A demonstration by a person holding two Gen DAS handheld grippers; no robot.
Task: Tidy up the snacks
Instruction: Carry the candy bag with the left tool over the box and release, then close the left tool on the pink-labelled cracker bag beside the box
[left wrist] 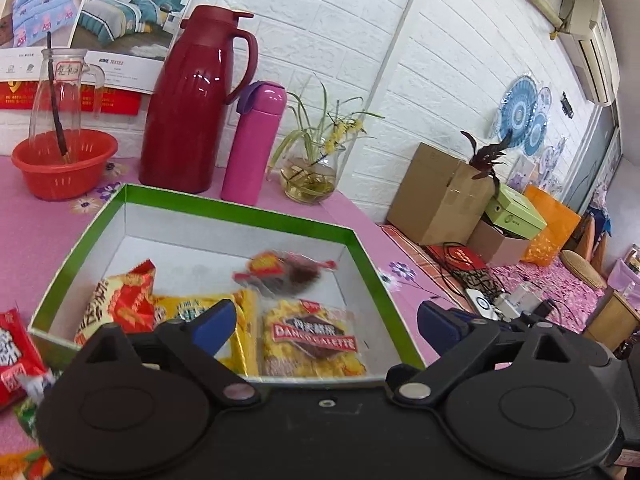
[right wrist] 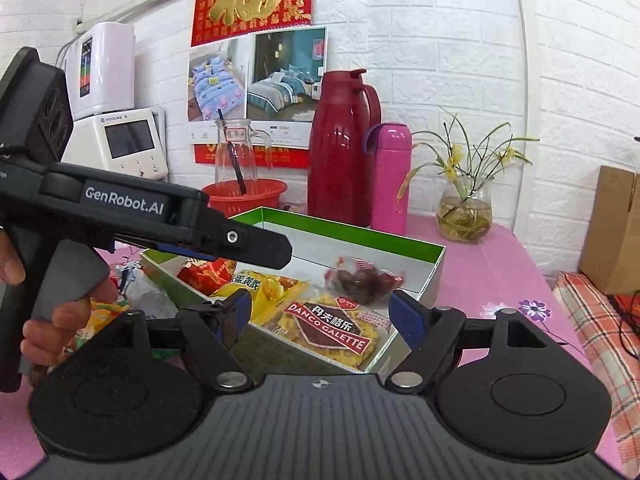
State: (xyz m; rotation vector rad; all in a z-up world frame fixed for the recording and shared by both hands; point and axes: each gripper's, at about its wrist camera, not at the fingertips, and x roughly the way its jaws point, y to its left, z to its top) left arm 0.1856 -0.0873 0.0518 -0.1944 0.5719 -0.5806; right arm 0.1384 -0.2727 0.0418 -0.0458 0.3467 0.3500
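Observation:
An open box with a green rim (left wrist: 240,211) (right wrist: 360,236) and a white inside stands on the pink table. In it lie a Danco Galette packet (left wrist: 314,340) (right wrist: 336,328), a yellow packet (left wrist: 196,312) (right wrist: 268,288) and a red-and-yellow packet (left wrist: 120,304) (right wrist: 204,272). A clear packet of dark red sweets (left wrist: 288,272) (right wrist: 364,276) shows blurred at the far side of the box. My left gripper (left wrist: 326,324) (right wrist: 276,250) is open above the near rim, nothing between its blue pads. My right gripper (right wrist: 320,314) is open at the box's near corner, also empty.
Loose packets lie outside the box on the left (left wrist: 16,352) (right wrist: 136,284). Behind it stand a dark red thermos jug (left wrist: 192,100), a pink bottle (left wrist: 256,144), a glass vase with a plant (left wrist: 308,180) and a red basket holding a glass jug (left wrist: 64,160). A hand (right wrist: 60,320) holds the left gripper's handle.

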